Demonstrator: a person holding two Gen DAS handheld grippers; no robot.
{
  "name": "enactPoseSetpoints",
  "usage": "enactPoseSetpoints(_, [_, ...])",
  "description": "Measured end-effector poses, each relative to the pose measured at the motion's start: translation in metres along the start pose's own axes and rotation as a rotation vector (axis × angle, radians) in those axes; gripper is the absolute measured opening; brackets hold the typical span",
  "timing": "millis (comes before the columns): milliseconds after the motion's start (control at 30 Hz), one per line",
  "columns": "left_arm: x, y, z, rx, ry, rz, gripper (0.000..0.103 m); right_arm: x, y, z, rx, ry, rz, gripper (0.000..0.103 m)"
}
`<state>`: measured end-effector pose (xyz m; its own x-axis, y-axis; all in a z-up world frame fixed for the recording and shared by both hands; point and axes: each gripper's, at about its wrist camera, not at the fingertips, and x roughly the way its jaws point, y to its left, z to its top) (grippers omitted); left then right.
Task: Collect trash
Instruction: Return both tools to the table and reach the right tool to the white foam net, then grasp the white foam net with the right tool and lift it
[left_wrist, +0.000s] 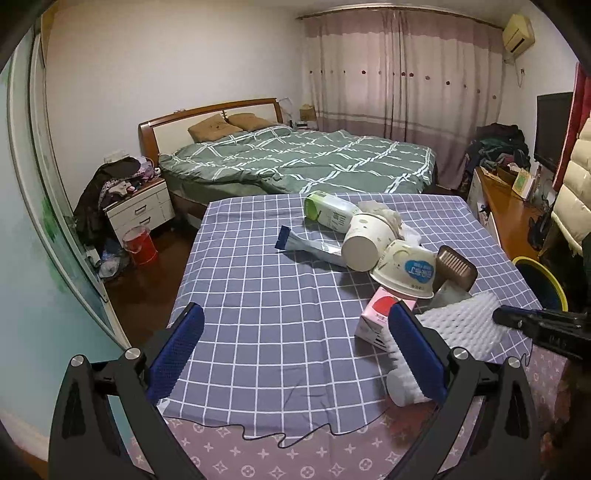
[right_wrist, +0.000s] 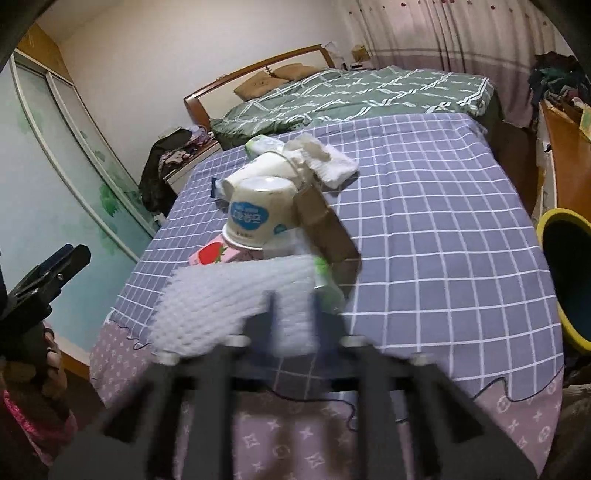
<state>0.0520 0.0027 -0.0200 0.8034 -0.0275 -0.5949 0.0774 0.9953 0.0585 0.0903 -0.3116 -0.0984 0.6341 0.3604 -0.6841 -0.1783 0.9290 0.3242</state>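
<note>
Trash lies piled on the checked tablecloth (left_wrist: 258, 295): a green-white carton (left_wrist: 328, 214), a paper cup (left_wrist: 365, 243), a yogurt bowl (left_wrist: 406, 271), a brown box (left_wrist: 456, 266), a blue wrapper (left_wrist: 306, 245) and a pink strawberry carton (left_wrist: 373, 321). My right gripper (right_wrist: 293, 302) is shut on the near edge of a white foam sheet (right_wrist: 236, 295), at the front of the pile. My left gripper (left_wrist: 295, 350) stands open over bare cloth, its right finger (left_wrist: 417, 354) beside the pink carton and the foam sheet (left_wrist: 461, 325).
A dark bin with a yellow rim (right_wrist: 546, 229) stands off the table's right side. A bed (left_wrist: 314, 158) lies beyond the table, a nightstand (left_wrist: 140, 206) and red bucket (left_wrist: 138, 243) to the left. A thin cable (left_wrist: 295, 439) runs across the near table edge.
</note>
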Motion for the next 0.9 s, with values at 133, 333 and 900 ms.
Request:
enactPoseSetpoints(133, [0.003, -0.006, 0.000, 0.012, 0.006, -0.004, 0.098, -0.010, -0.001, 0.002, -0.016, -0.033, -0.002, 0.007])
enactPoseSetpoints(333, [0.005, -0.016, 0.000, 0.032, 0.017, -0.020, 0.098, -0.033, -0.007, 0.008, -0.025, -0.088, -0.021, 0.006])
enactPoseSetpoints(900, [0.010, -0.038, -0.001, 0.077, 0.034, -0.084, 0.098, -0.120, -0.034, 0.019, -0.043, -0.240, -0.154, 0.006])
